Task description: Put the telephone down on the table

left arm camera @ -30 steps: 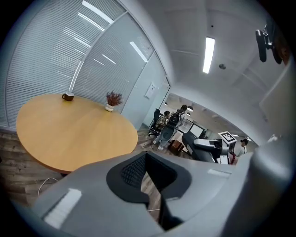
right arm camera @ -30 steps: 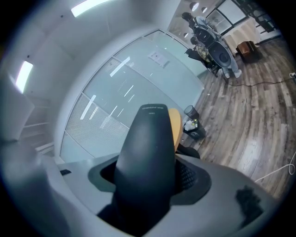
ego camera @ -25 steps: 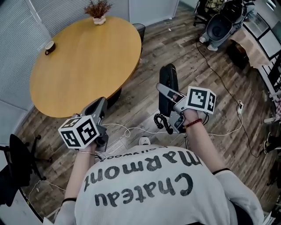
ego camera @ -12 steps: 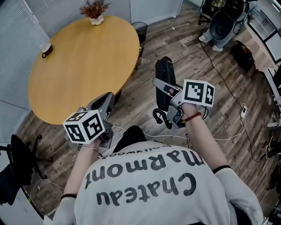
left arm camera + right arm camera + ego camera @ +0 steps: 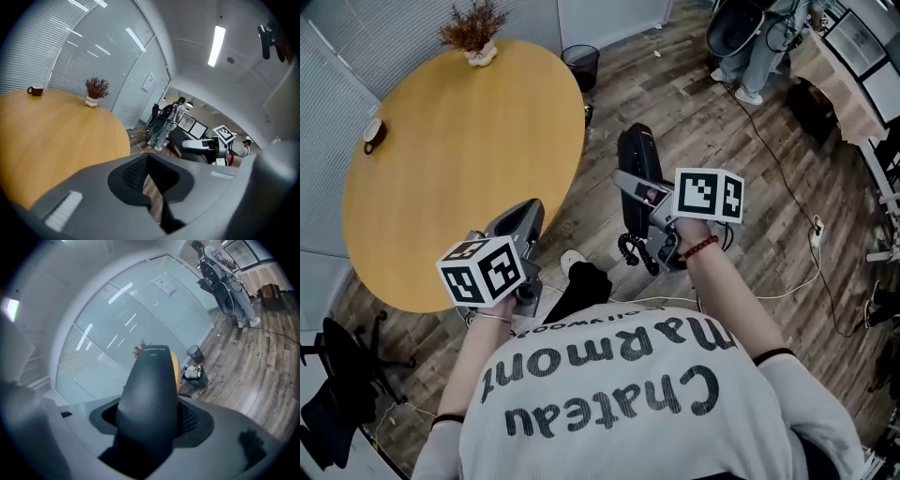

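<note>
A black telephone handset [image 5: 637, 169] stands nearly upright in the air over the wood floor, just right of the round yellow table [image 5: 459, 159]. My right gripper [image 5: 632, 185] is shut on its lower half, and a coiled cord [image 5: 636, 253] hangs below it. In the right gripper view the handset [image 5: 147, 390] fills the space between the jaws. My left gripper [image 5: 528, 214] hovers at the table's near edge, shut, with nothing held. In the left gripper view the table [image 5: 56, 136] lies ahead to the left.
A potted dry plant [image 5: 473, 28] and a cup [image 5: 371, 134] sit at the table's far side. A waste bin [image 5: 579, 64] stands behind the table. Cables [image 5: 787, 281] trail over the floor at right. A person's legs [image 5: 750, 47] show at top right, a dark chair [image 5: 337, 412] at lower left.
The person has stepped closer to the table. Both grippers have moved forward and left with them, and the telephone stays held in the right gripper.
</note>
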A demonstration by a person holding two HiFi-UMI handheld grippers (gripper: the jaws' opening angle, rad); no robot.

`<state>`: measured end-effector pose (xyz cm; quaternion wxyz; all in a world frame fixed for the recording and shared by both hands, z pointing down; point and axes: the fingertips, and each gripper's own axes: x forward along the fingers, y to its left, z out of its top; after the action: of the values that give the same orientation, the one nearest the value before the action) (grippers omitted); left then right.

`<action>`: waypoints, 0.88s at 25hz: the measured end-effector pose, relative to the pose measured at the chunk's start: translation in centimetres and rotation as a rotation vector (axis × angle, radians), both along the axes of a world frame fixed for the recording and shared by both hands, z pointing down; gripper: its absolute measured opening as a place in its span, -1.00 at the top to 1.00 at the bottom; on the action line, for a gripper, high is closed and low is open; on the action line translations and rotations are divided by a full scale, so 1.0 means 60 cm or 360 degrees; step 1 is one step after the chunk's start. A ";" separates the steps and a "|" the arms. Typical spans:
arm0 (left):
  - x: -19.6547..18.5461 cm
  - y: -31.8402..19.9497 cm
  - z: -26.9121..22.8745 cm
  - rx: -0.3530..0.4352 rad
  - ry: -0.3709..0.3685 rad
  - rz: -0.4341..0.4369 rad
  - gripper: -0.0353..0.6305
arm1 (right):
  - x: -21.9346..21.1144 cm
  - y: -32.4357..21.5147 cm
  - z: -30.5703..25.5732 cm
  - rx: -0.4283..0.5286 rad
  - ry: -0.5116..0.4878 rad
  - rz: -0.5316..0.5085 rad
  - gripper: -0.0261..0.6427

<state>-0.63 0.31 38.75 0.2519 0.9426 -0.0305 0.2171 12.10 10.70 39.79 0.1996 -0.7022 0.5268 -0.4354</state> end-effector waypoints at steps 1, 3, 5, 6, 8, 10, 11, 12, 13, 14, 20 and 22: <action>0.017 -0.011 0.002 -0.0014 0.0001 -0.0005 0.87 | 0.013 -0.012 0.005 -0.0015 -0.0003 -0.0008 0.00; 0.045 -0.033 0.005 -0.0049 -0.0006 -0.0021 0.87 | 0.036 -0.039 0.014 -0.0042 -0.0015 -0.0028 0.00; 0.066 -0.056 0.012 -0.0079 -0.0032 -0.0031 0.88 | 0.055 -0.071 0.021 -0.0053 -0.0041 -0.0041 0.00; 0.075 -0.069 0.017 -0.0093 -0.0048 -0.0031 0.88 | 0.063 -0.088 0.026 -0.0055 -0.0058 -0.0041 0.00; 0.092 -0.092 0.029 -0.0121 -0.0080 -0.0025 0.88 | 0.078 -0.117 0.037 -0.0064 -0.0090 -0.0042 0.00; 0.111 -0.111 0.043 -0.0142 -0.0109 -0.0014 0.88 | 0.093 -0.140 0.050 -0.0086 -0.0111 -0.0056 0.00; 0.121 -0.121 0.049 -0.0151 -0.0118 -0.0013 0.88 | 0.101 -0.151 0.055 -0.0099 -0.0116 -0.0065 0.00; 0.131 -0.131 0.052 -0.0160 -0.0124 -0.0013 0.88 | 0.108 -0.161 0.059 -0.0110 -0.0120 -0.0074 0.00; 0.141 -0.140 0.055 -0.0167 -0.0128 -0.0013 0.87 | 0.115 -0.172 0.063 -0.0118 -0.0128 -0.0082 0.00; 0.150 -0.148 0.057 -0.0172 -0.0134 -0.0013 0.87 | 0.121 -0.182 0.066 -0.0125 -0.0140 -0.0092 0.00; 0.185 -0.189 0.076 -0.0209 -0.0173 -0.0054 0.88 | 0.147 -0.240 0.090 -0.0168 -0.0188 -0.0163 0.00; 0.191 -0.215 0.084 -0.0224 -0.0183 -0.0075 0.88 | 0.155 -0.277 0.100 -0.0185 -0.0197 -0.0200 0.00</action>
<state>10.84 -12.58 43.80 0.3204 0.9075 -0.0518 0.2665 21.39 -5.91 45.82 0.1629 -0.6499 0.5303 -0.5195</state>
